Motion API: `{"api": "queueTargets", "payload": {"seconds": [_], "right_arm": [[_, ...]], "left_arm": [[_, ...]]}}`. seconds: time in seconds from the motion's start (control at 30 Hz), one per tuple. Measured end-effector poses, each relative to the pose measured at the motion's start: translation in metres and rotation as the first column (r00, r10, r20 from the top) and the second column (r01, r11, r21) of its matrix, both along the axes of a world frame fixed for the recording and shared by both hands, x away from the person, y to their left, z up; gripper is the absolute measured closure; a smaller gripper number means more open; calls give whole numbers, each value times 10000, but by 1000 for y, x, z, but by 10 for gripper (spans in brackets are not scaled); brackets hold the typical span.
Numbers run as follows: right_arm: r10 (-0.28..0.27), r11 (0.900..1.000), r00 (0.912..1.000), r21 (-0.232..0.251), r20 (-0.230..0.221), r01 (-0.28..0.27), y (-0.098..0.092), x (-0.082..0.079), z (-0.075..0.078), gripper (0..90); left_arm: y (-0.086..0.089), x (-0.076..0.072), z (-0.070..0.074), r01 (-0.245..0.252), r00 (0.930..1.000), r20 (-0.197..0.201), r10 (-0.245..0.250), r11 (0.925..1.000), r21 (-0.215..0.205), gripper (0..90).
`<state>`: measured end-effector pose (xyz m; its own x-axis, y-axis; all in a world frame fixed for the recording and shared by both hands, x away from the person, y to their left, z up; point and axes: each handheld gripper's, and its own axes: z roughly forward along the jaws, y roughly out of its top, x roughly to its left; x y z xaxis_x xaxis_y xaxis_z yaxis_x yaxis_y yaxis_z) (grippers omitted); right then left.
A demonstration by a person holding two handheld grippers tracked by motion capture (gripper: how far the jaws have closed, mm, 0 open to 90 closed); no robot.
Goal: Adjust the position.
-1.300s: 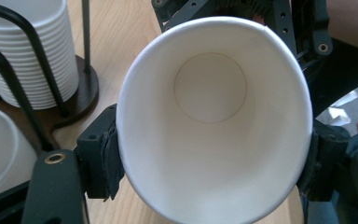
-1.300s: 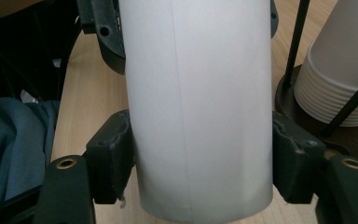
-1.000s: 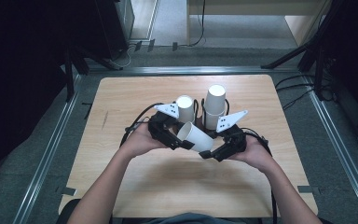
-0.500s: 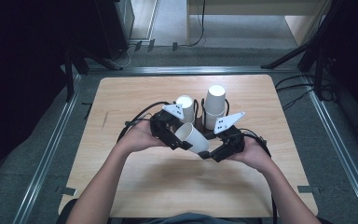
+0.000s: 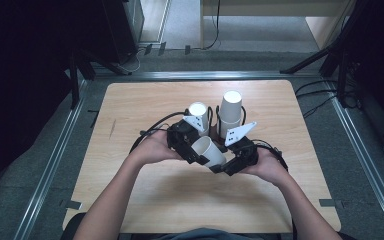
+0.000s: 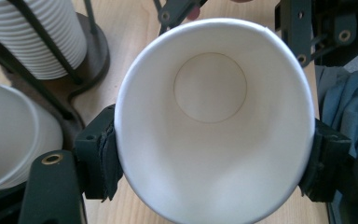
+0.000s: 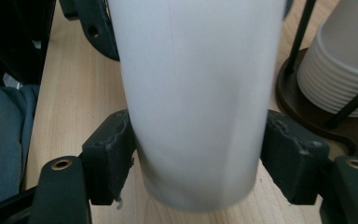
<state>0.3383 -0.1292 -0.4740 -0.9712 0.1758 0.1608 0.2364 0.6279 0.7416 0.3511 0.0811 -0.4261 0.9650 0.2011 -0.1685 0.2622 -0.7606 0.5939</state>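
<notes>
Right gripper (image 5: pixel 219 163) closing, paper cup (image 5: pixel 207 150) between

A lab-like recording space is suggested by a plain wooden surface (image 5: pixel 145 100) framed by metal rails (image 5: pixel 50 165), grey carpet, trailing cables (image 5: pixel 315 95) and dark stands (image 5: pixel 325 55).

White paper cup (image 5: pixel 209 150); black claws; white ribbed cup stacks (image 5: pixel 230 111); pale wood-grain table (image 5: pixel 145 105); dark round base (image 7: pixel 307 114)

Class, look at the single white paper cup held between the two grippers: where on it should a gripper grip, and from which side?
Grip the paper cup across its wall near the open rim, from the mouth end, as the left gripper does: round tapered sides seat between opposed pads.
</notes>
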Motion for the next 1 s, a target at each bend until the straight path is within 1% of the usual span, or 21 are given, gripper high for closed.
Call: {"api": "queueTargets", "payload": {"seconds": [0.1, 0.17, 0.27, 0.37, 0.47, 0.5, 0.53, 0.57, 0.6, 0.63, 0.67, 0.73, 0.87, 0.9, 0.93, 1.0], "right_arm": [[109, 9998, 9999, -178, 107, -107, 2, -2, -1, 329], [168, 9997, 9998, -202, 47, -167, 2, -1, -1, 335], [178, 9998, 9997, -102, 136, -177, 2, -2, 1, 335], [94, 10000, 9998, 19, 198, -94, 0, -1, 3, 334], [-44, 10000, 9998, 29, 189, 43, -3, 0, 4, 333], [-50, 10000, 9997, 46, 225, 49, -4, 1, 4, 333], [-98, 9999, 9998, 53, 164, 97, -4, 1, 4, 333], [-128, 9999, 9998, 108, 168, 127, -5, 1, 5, 333], [-153, 9998, 9998, 126, 158, 151, -6, 1, 5, 333], [-187, 9997, 9996, 161, 200, 184, -6, 2, 5, 333], [-206, 9996, 9997, 210, 121, 204, -7, 2, 5, 332], [-191, 9992, 9998, 348, 77, 188, -8, 3, 6, 333], [-289, 9987, 9995, 432, 122, 284, -10, 4, 7, 332], [-310, 9986, 9995, 441, 64, 307, -11, 4, 7, 332], [-352, 9982, 9994, 487, 57, 349, -12, 4, 8, 332], [-376, 9980, 9992, 520, 92, 371, -13, 4, 9, 332]], "left_arm": [[-1, 0, -2, 48, 10000, -87, -48, 10000, 70, 227], [0, 0, -3, 65, 9998, -168, -65, 10000, -20, 220], [2, -1, -2, 109, 9999, 8, -109, 9998, -150, 201], [4, -1, -1, -69, 9999, 143, 73, 9996, -288, 184], [6, 0, 0, -292, 9995, 107, 298, 9982, -516, 166], [7, 0, 1, -264, 9996, 108, 270, 9979, -585, 159], [8, 0, 1, -239, 9995, 170, 251, 9972, -708, 159], [8, 0, 1, -247, 9994, 223, 264, 9971, -719, 157], [9, 0, 1, -300, 9993, 218, 318, 9964, -788, 146], [9, 1, 1, -407, 9991, 113, 419, 9951, -897, 136], [10, 1, 1, -471, 9988, 103, 483, 9942, -962, 133], [11, 2, 0, -531, 9986, -118, 520, 9919, -1156, 127], [11, 1, -3, -711, 9974, -173, 693, 9883, -1347, 105], [10, 1, -4, -773, 9970, -150, 759, 9873, -1386, 105], [10, 1, -5, -874, 9962, -84, 871, 9860, -1418, 105], [11, 0, -5, -1031, 9946, -103, 1028, 9816, -1608, 105]]}}
